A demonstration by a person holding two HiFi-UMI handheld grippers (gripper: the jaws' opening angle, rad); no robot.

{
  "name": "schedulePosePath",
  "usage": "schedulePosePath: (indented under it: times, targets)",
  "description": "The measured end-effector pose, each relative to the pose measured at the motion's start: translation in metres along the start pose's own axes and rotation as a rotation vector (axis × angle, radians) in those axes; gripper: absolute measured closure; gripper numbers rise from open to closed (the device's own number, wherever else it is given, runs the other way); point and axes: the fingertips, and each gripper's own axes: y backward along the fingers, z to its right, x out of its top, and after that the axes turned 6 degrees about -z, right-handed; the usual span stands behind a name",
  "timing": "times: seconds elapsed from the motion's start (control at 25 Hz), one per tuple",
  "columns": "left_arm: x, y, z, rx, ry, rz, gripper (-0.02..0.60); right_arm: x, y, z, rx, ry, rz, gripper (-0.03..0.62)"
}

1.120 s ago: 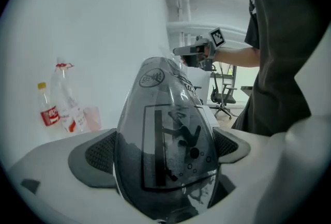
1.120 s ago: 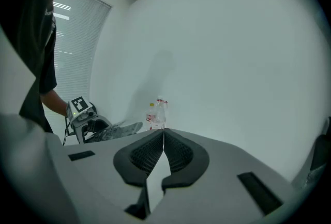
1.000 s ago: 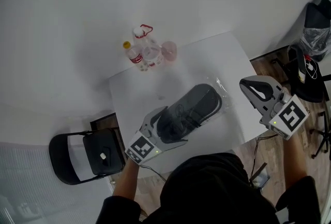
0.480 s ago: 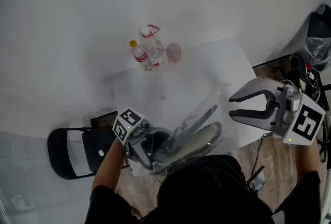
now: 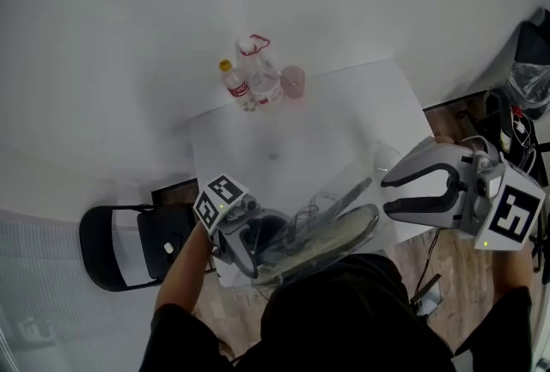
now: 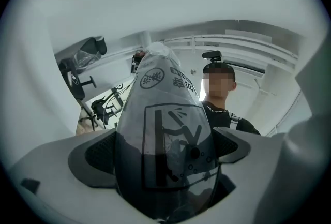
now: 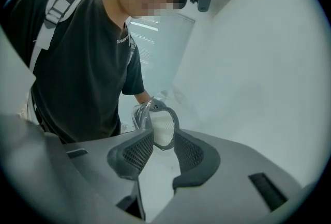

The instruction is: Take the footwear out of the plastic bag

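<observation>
A dark shoe [image 5: 331, 233] in a clear plastic bag [image 5: 344, 190] hangs tilted over the near edge of the white table [image 5: 284, 134]. My left gripper [image 5: 256, 246] is shut on its heel end. In the left gripper view the bagged shoe [image 6: 165, 130], with a printed label on the plastic, fills the gap between both pads [image 6: 98, 153]. My right gripper [image 5: 387, 195] faces the toe end from the right, and its jaws are opening. In the right gripper view the bagged shoe [image 7: 161, 125] sits just past the tips of the right gripper [image 7: 163, 140], and the pads do not press on it.
Several bottles and a pink cup [image 5: 256, 80] stand at the table's far edge. A black chair [image 5: 129, 250] sits by the table's left near corner. More dark chairs and a bagged bin [image 5: 524, 78] are at the far right on the wooden floor.
The left gripper has lifted the bagged shoe off the table and tipped it toward the person. The right gripper has swung in toward the toe end and its jaws have parted.
</observation>
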Motion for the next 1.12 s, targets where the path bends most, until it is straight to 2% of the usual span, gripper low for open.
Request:
schedulePosePath:
  times: [0.12,0.32,0.6,0.72,0.88,1.12]
  targets:
    - [-0.003,-0.002,-0.003,0.012,0.007,-0.033,-0.001,0.004,-0.004,-0.006,0.051,0.029,-0.018,0.431]
    - [-0.003,-0.005,-0.003,0.007,0.012,-0.038,0.000,0.006,0.000,-0.016,0.131,-0.001,-0.025,0.404]
    - [-0.022,0.004,-0.012,0.017,0.013,-0.071,0.000,-0.006,-0.023,-0.025,0.150,0.034,-0.077,0.367]
    - [-0.020,-0.003,-0.012,0.024,0.024,-0.084,0.000,-0.002,-0.017,-0.023,0.134,0.048,-0.072,0.361]
    - [-0.018,-0.005,-0.009,0.023,0.020,-0.096,0.000,-0.003,-0.025,-0.029,0.187,0.044,-0.093,0.361]
    - [-0.011,-0.008,-0.014,0.077,0.031,-0.096,0.000,-0.006,-0.028,-0.029,0.183,0.084,-0.132,0.364]
